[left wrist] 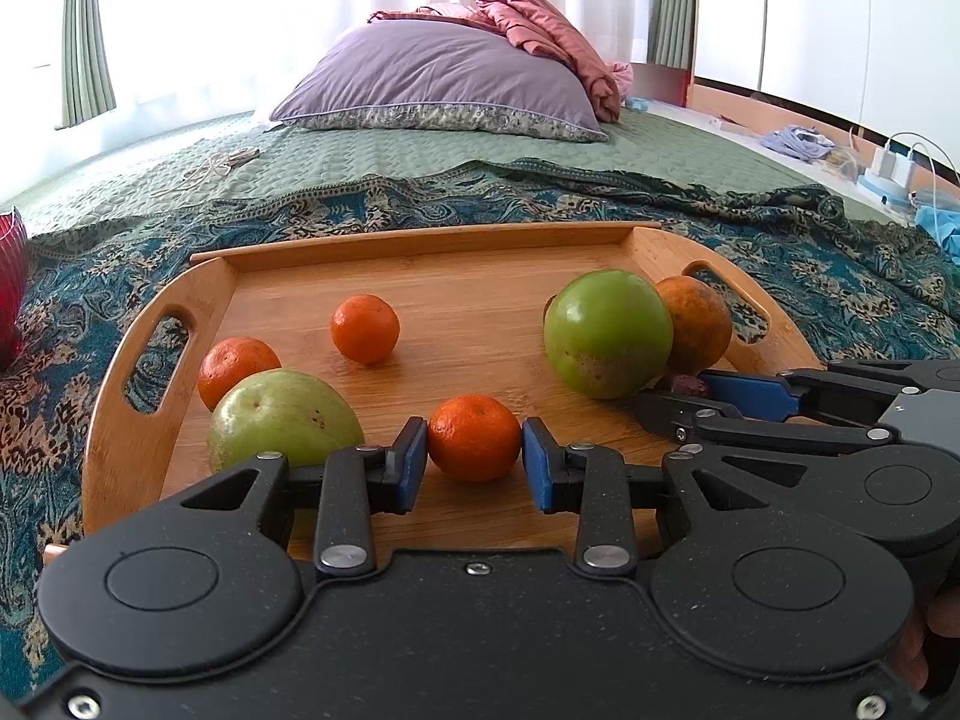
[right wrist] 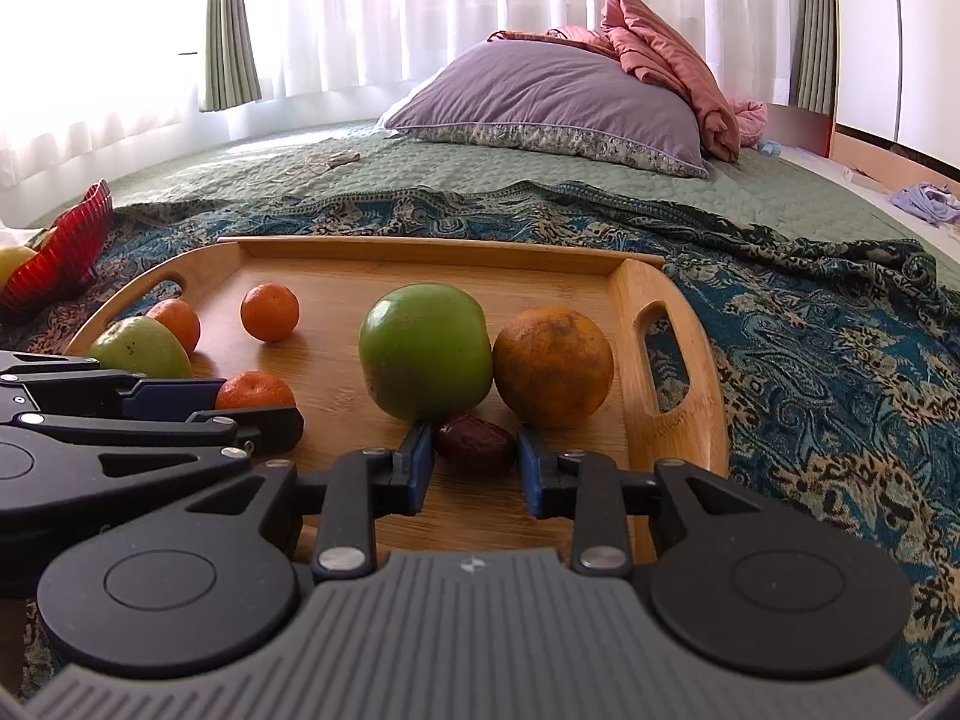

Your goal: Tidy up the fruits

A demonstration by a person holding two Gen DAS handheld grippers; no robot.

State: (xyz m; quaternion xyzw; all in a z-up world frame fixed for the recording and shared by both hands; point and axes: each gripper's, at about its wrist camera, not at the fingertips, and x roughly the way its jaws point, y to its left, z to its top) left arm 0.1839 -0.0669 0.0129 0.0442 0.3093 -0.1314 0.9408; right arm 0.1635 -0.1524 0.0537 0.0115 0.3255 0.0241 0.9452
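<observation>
Fruit is spread over a wooden tray (left wrist: 120,456) with cut-out handles, which lies on a teal patterned throw (right wrist: 810,360) over a green quilted bedspread (left wrist: 390,156). In the left wrist view, a small tangerine (left wrist: 474,437) sits at the lower centre, clasped between the blue pads of the left gripper (left wrist: 474,459). Just left of it a pale green fruit (left wrist: 282,417) is seen, with two more tangerines behind it.

In the right wrist view, a dark brown date (right wrist: 474,441) lies at centre frame between the fingers of the right gripper (right wrist: 474,462); the left pad is at the date, while a thin gap is seen at the right pad, so the jaws stand slightly apart and no grip is held. Directly behind the date, a large green fruit (right wrist: 426,351) and a dull orange (right wrist: 552,366) are set touching.

A red ribbed bowl (right wrist: 66,252) is placed at the left edge. At the upper centre a purple pillow (right wrist: 552,102) and a pink blanket (right wrist: 672,66) are backed by white curtains. No writing can be read.
</observation>
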